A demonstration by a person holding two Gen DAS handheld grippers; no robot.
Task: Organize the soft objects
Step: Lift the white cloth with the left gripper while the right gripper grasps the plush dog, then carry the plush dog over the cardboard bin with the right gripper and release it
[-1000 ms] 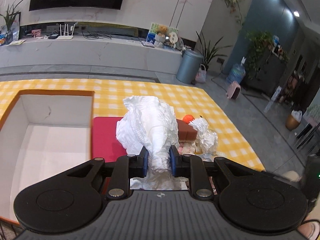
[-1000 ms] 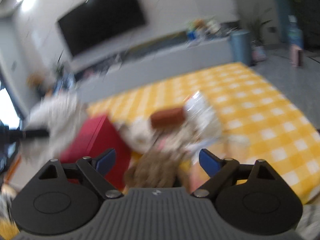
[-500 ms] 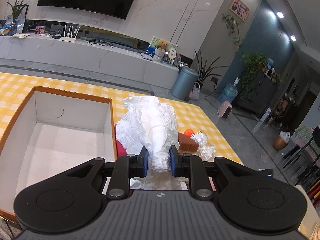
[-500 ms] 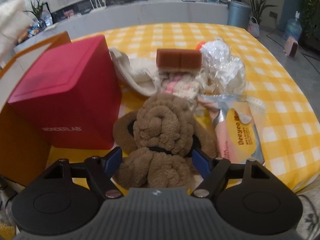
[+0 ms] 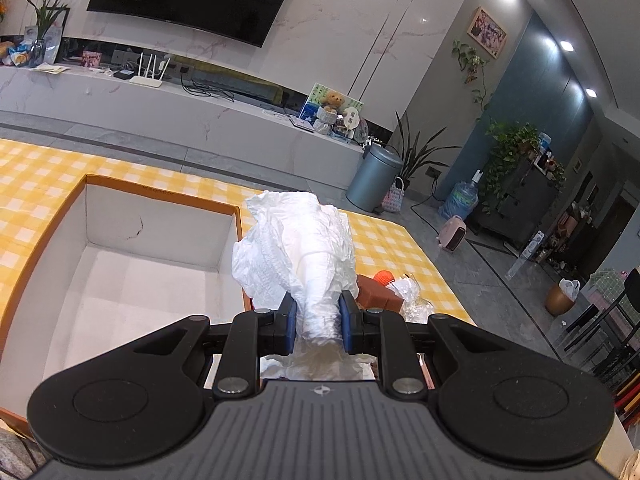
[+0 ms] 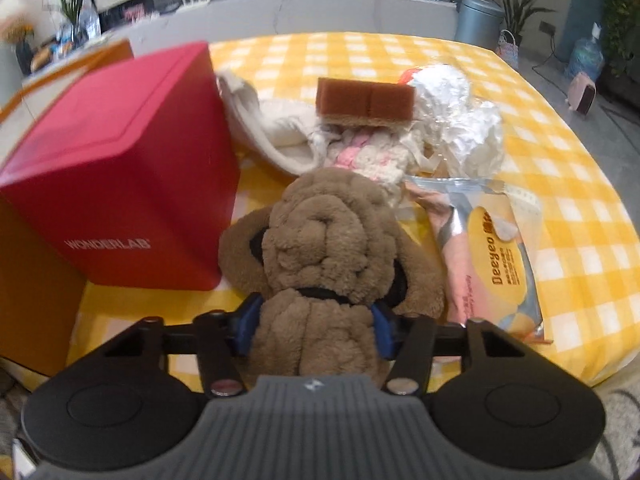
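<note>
Two tongs are at work over a surface (image 6: 568, 168) covered with a yellow and white checked cloth. The left tongs (image 5: 318, 322) are narrow and hold a crumpled white cloth (image 5: 298, 252) between their blue pads; the cloth stands up above the fingers, just beside the right wall of an open cardboard box (image 5: 132, 276) with a white inside and orange rim.

The right tongs (image 6: 314, 330) have just been closing, and a brown fluffy plush item (image 6: 326, 252) is between them. Its lower lobe fills the gap and both blue pads touch its sides. The plush lies on the surface just right of a red box (image 6: 116, 172) marked WONDERLAB.

Behind the plush lie a pink and white knitted piece (image 6: 372, 152), a cream slipper (image 6: 272, 128), a brown sponge (image 6: 366, 102) and some crinkled clear plastic (image 6: 460, 120). A pink and yellow packet (image 6: 492, 256) lies flat to the right of the plush, near it.
</note>
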